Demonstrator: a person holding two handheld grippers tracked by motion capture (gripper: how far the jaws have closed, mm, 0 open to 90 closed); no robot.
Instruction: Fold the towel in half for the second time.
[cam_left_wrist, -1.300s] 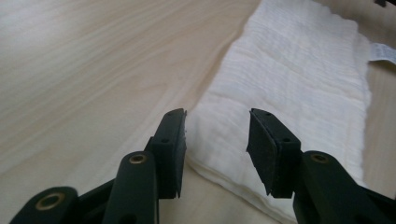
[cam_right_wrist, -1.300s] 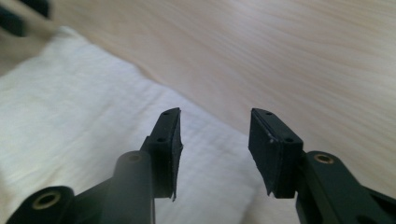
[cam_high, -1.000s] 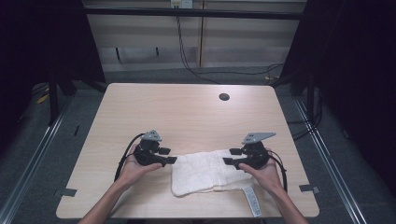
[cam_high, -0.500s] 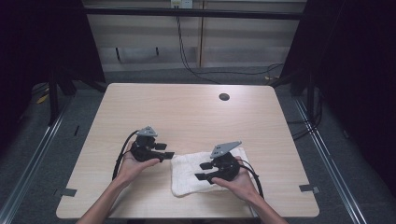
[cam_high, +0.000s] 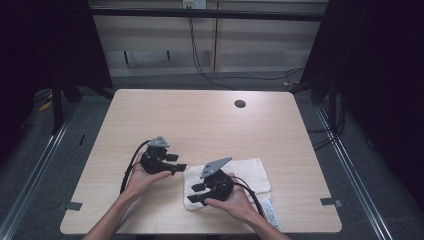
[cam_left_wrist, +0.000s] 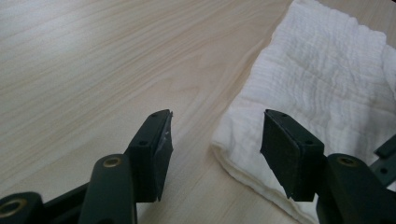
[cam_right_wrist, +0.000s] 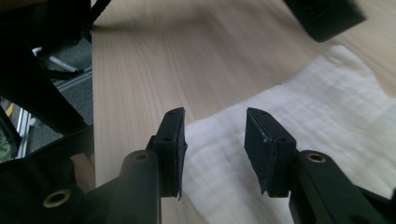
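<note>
A white folded towel (cam_high: 250, 172) lies on the wooden table (cam_high: 200, 120) near its front edge. My left gripper (cam_high: 179, 162) rests just left of the towel and points right at its left end. In the left gripper view, the left gripper (cam_left_wrist: 215, 121) is open and has just been opening; the towel's (cam_left_wrist: 327, 79) corner lies below the gap, unpinched. My right gripper (cam_high: 196, 194) hovers over the towel's left front corner, pointing left. It is open (cam_right_wrist: 215, 116) and has just been closing, with the towel's (cam_right_wrist: 317, 116) edge under the gap and its pads clear of it.
A dark round hole (cam_high: 240, 104) sits in the far part of the table. A pale printed strip (cam_high: 270, 212) lies at the front edge beside the towel. Metal rails and cables run on the floor around the table. One jaw of the left gripper (cam_right_wrist: 327, 14) crosses the right gripper view's top.
My right gripper has travelled left across the towel from its right end to its left front corner. The left hand has stayed where it was.
</note>
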